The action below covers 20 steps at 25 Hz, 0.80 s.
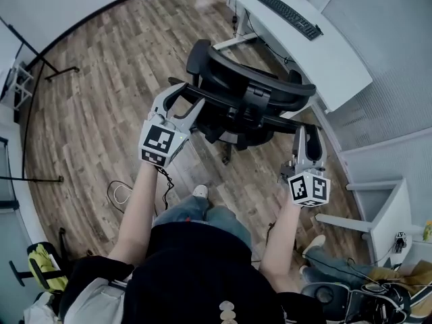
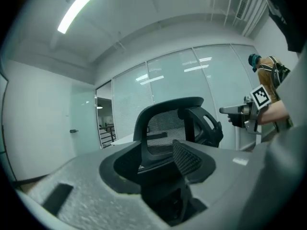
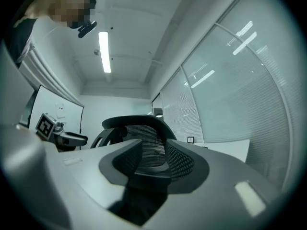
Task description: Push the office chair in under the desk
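Observation:
The black office chair stands on the wood floor, its mesh back towards me, just short of the white desk. My left gripper reaches to the left side of the chair's back frame. In the left gripper view the frame lies between the pads with a gap on the right, so the gripper is open. My right gripper is at the chair's right side. In the right gripper view the gripper is shut on the frame bar.
A keyboard lies on the desk. A white side table and another chair base are at the right. Cables lie on the floor near my feet. Stands line the left wall. Another person stands nearby.

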Tool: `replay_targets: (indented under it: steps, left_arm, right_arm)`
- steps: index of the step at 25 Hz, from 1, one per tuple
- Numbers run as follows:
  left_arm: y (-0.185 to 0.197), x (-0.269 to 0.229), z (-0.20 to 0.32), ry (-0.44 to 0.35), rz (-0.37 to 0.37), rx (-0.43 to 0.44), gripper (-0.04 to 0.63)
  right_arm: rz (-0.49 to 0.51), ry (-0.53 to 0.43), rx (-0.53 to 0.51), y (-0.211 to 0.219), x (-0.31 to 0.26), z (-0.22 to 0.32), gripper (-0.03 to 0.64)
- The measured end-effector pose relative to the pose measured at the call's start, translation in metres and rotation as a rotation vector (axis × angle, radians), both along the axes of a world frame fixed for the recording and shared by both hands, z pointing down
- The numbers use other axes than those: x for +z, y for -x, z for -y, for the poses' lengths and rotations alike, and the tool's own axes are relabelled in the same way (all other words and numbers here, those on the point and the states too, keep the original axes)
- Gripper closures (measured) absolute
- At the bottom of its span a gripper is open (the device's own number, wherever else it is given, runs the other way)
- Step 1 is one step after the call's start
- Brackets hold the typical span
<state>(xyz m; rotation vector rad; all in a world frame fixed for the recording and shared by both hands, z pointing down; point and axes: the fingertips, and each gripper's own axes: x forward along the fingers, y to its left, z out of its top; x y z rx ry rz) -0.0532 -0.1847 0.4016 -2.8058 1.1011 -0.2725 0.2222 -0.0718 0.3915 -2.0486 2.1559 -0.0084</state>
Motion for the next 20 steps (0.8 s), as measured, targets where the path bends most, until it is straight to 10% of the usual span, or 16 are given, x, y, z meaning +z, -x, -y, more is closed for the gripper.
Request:
replay_targets:
  steps: [20]
  left_arm:
    - [-0.043,0.069,0.013,-0.132,0.968,0.403,0.379]
  right_arm:
    - [-0.989,0.561,-0.816,0.05,0.059,0.037,0.416]
